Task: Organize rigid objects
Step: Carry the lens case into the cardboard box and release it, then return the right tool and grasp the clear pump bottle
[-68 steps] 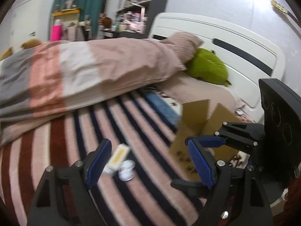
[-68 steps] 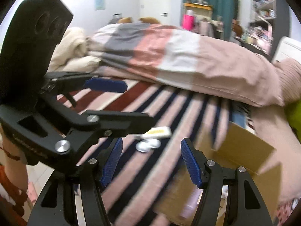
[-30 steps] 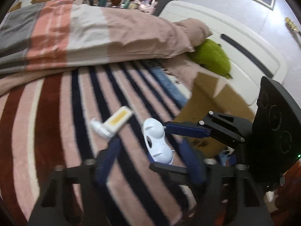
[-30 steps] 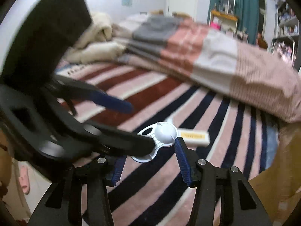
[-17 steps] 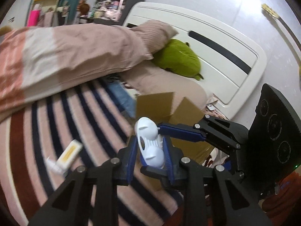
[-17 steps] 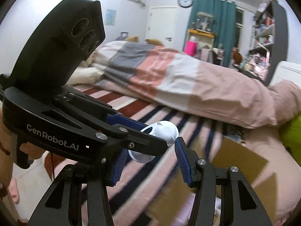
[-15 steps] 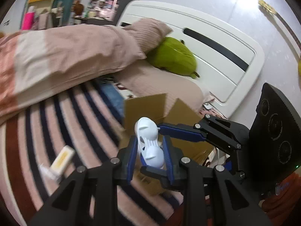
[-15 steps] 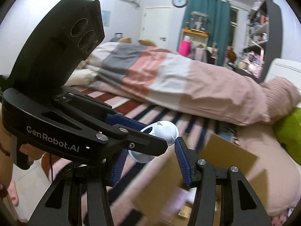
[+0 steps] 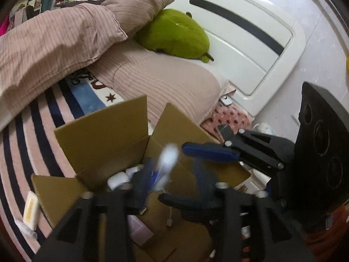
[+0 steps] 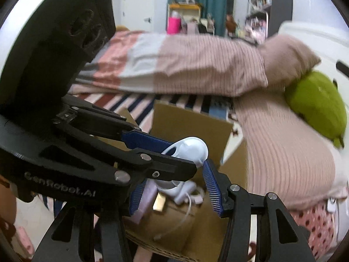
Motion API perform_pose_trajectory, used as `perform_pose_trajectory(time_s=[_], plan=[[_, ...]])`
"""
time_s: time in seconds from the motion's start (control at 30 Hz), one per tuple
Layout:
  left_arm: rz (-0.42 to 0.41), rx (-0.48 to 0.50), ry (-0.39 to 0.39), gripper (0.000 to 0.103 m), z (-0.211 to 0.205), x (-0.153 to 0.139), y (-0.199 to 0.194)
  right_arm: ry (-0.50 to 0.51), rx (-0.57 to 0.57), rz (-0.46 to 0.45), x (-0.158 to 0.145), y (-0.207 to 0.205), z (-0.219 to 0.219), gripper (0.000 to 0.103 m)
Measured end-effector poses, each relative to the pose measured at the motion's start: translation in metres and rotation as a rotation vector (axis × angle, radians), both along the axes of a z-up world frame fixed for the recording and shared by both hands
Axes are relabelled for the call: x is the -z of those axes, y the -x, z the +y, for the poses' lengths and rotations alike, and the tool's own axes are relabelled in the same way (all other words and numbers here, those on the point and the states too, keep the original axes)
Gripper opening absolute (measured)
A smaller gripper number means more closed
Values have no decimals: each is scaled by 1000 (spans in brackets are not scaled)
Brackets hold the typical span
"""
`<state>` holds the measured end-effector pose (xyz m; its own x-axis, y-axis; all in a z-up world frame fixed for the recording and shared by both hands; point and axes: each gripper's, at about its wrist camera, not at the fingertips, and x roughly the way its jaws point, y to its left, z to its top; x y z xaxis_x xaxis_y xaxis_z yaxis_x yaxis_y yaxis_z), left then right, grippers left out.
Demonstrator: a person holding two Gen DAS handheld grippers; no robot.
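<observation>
A white plastic object point(image 9: 168, 159) is blurred between the spread fingers of my left gripper point(image 9: 174, 168), just above the open cardboard box point(image 9: 104, 135). The left jaws are opening and the pads no longer press on it. In the right wrist view the same white object point(image 10: 192, 150) sits at the left gripper's tips over the box point(image 10: 192, 122). My right gripper point(image 10: 174, 174) is open beside it with nothing in its grip. A yellow-and-white tube point(image 9: 31, 207) lies on the striped blanket left of the box.
The box holds several small items, among them a white charger with cable point(image 10: 185, 192) and a pink pack point(image 9: 139, 231). Behind it are a pillow point(image 9: 165, 83), a green plush point(image 9: 174, 35) and the white headboard point(image 9: 250, 50). A folded duvet point(image 10: 174, 65) lies across the bed.
Both grippers travelled from the striped blanket to above the cardboard box. The left one closed on the white object, carried it there, and its jaws have now spread apart.
</observation>
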<state>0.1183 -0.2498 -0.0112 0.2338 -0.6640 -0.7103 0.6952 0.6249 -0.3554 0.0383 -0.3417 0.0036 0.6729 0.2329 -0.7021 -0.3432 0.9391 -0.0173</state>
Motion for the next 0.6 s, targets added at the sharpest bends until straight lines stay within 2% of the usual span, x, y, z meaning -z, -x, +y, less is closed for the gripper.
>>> perform_pose_trajectory(time_s=[0.03, 0.07, 0.2, 0.37, 0.47, 0.6], plan=[[-28, -16, -16, 61, 0, -2, 2, 2, 6, 12, 2, 0, -1, 54], [-44, -25, -21, 63, 3, -4, 3, 5, 14, 22, 4, 0, -2, 60], [-64, -52, -6, 67, 23, -13, 4, 13, 18, 33, 5, 5, -5, 61], [-141, -169, -24, 70, 76, -28, 10, 23, -20, -7, -5, 10, 12, 61], [-189, -271, -47, 70, 121, -32, 17, 55, -68, -52, -14, 15, 41, 61], [-206, -387, -43, 70, 183, -31, 27, 42, -177, -80, -21, 19, 90, 61]])
